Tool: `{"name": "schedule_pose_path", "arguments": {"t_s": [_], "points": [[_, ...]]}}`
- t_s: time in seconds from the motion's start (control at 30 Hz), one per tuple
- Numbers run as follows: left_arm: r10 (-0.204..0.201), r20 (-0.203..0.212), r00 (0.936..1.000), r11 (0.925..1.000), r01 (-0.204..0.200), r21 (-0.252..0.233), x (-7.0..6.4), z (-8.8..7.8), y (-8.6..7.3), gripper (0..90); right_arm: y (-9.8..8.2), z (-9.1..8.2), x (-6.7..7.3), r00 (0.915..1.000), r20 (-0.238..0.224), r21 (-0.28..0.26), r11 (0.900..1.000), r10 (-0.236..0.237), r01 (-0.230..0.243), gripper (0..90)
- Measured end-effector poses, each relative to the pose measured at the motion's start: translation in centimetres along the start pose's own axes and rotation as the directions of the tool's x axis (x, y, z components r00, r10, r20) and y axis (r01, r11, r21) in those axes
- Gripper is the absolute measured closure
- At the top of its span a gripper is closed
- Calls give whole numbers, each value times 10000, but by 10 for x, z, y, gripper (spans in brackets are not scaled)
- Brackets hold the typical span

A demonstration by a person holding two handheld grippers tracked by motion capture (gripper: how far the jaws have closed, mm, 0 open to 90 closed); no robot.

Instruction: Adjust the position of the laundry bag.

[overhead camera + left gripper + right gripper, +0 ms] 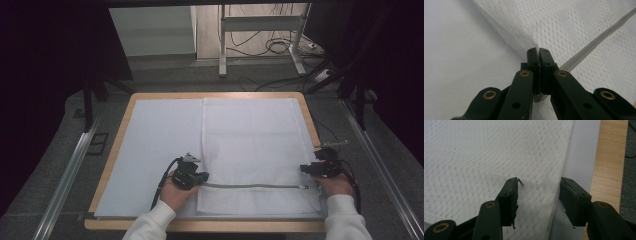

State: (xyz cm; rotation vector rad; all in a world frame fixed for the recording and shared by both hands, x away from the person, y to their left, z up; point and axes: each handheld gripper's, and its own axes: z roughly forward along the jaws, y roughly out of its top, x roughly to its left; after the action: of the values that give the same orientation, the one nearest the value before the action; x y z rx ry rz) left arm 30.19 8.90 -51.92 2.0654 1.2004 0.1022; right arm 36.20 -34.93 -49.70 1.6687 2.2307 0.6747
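A white mesh bag (250,135) lies flat on the right half of the table, with a grey zipper (250,186) running across near its front edge. My left gripper (203,178) is at the zipper's left end. In the left gripper view that gripper (538,53) is shut on the bag's edge fabric (564,27), and the zipper (596,38) runs off to the upper right. My right gripper (305,169) is at the bag's right edge, beside the zipper pull (302,187). In the right gripper view it (539,186) stands open above the mesh (486,157), gripping nothing.
A white sheet (160,140) covers the wooden table (165,95), whose bare edge (610,157) shows to the right of the bag. Metal rails (65,175) run along both sides. Desk legs and cables (280,45) are on the floor behind.
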Motion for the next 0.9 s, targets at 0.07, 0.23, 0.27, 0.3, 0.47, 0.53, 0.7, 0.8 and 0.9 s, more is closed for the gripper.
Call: {"name": "schedule_pose_path", "arguments": {"t_s": [0.07, 0.23, 0.27, 0.3, 0.47, 0.53, 0.7, 0.8, 0.9], "points": [[11, -3, 10000, 10000, -11, 8, 0, 0, 0, 893, 0, 0, 0, 10000, 76, -1, 10000, -29, 29, 507], [31, -15, 10000, 10000, -31, 14, 0, 0, 0, 894, 0, 0, 3, 9994, 285, 56, 9998, -216, 214, 561], [37, -14, 10000, 10000, -37, 17, 0, 0, 0, 893, 0, 0, 4, 9977, 487, 105, 9988, -474, 469, 580], [33, -18, 10000, 10000, -33, 13, 0, 0, 0, 893, 0, 0, 5, 9972, 502, 109, 9985, -549, 544, 595], [10, -21, 10000, 10000, -10, -22, -1, 0, 0, 894, 1, 1, 9, 9961, 413, 112, 9969, -777, 773, 743], [12, -18, 10000, 10000, -12, -30, -1, 0, 0, 894, 2, 1, 8, 9957, 451, 94, 9967, -807, 803, 834], [4, -24, 10000, 10000, -4, -64, -1, -1, 0, 894, 1, 1, 7, 9966, 345, 37, 9972, -752, 751, 868], [-6, -11, 10000, 10000, 6, -84, 0, -1, 0, 893, 1, 1, 7, 9972, 290, 43, 9977, -685, 684, 872], [39, -8, 10000, 9999, -39, -98, 1, -2, 0, 894, 1, 1, 6, 9975, 237, -7, 9978, -670, 670, 873]]}}
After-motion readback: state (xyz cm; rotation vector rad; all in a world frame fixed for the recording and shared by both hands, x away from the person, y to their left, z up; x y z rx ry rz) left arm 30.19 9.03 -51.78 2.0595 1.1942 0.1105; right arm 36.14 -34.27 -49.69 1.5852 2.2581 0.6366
